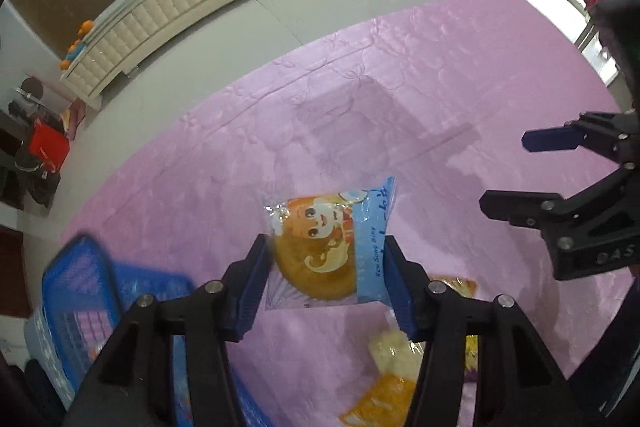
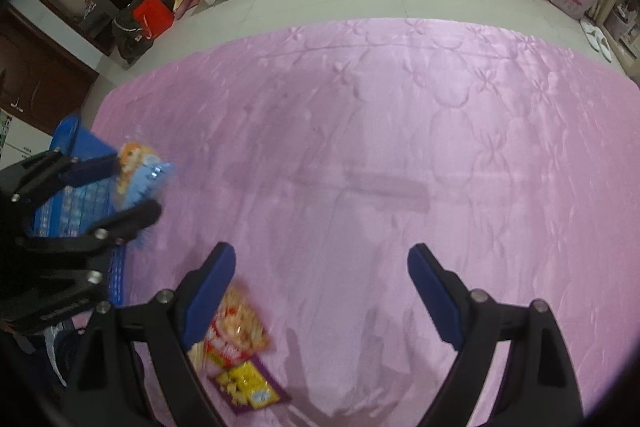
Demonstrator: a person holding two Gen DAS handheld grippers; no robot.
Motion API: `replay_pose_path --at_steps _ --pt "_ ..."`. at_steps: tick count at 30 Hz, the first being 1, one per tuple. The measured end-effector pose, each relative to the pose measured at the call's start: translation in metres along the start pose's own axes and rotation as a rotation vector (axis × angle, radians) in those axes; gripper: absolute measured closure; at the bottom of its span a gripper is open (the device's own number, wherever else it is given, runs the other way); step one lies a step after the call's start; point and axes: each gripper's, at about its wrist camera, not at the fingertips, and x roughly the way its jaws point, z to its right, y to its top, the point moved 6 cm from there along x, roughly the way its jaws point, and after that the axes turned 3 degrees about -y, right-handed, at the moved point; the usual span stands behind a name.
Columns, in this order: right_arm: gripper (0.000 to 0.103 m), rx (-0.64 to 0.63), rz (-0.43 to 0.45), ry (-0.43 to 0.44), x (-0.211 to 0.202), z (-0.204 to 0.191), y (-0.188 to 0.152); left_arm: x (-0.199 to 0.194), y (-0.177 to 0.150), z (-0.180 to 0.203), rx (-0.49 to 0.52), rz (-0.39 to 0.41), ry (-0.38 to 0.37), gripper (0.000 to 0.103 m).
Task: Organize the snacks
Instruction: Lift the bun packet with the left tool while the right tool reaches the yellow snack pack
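The left gripper (image 1: 326,281) pinches a cake packet (image 1: 328,247) by its slippery wrapper edges, clear of the pink quilt (image 1: 400,75), so it could slip before reaching the blue basket (image 1: 80,279) at lower left, while the right gripper (image 2: 320,291) hangs wide and empty.

Glossy clear-plastic cake wrapper (image 1: 332,247), satiny quilted pink cloth bedspread (image 1: 400,87), perforated blue plastic basket (image 1: 80,291), ribbed matt pads (image 1: 248,291).
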Motion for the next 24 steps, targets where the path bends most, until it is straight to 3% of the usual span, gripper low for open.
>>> replay_pose_path --at_steps 7,13,18,21,24 --pt "0.012 -0.092 0.015 0.031 -0.023 -0.036 -0.038 -0.05 -0.051 0.006 -0.059 0.103 -0.03 0.051" --pt "0.012 -0.232 -0.011 0.071 -0.01 -0.075 -0.08 -0.078 -0.114 0.01 -0.122 0.17 0.013 0.051" --pt "0.012 -0.296 0.01 -0.021 0.013 -0.085 -0.105 -0.089 -0.172 0.002 -0.264 0.211 -0.011 0.051" --pt "0.012 -0.311 0.03 -0.034 0.024 -0.09 -0.115 -0.092 -0.198 -0.006 -0.337 0.23 -0.005 0.05" --pt "0.012 -0.408 0.059 -0.057 0.026 -0.111 -0.125 -0.094 -0.224 -0.017 -0.43 0.255 -0.024 0.05"
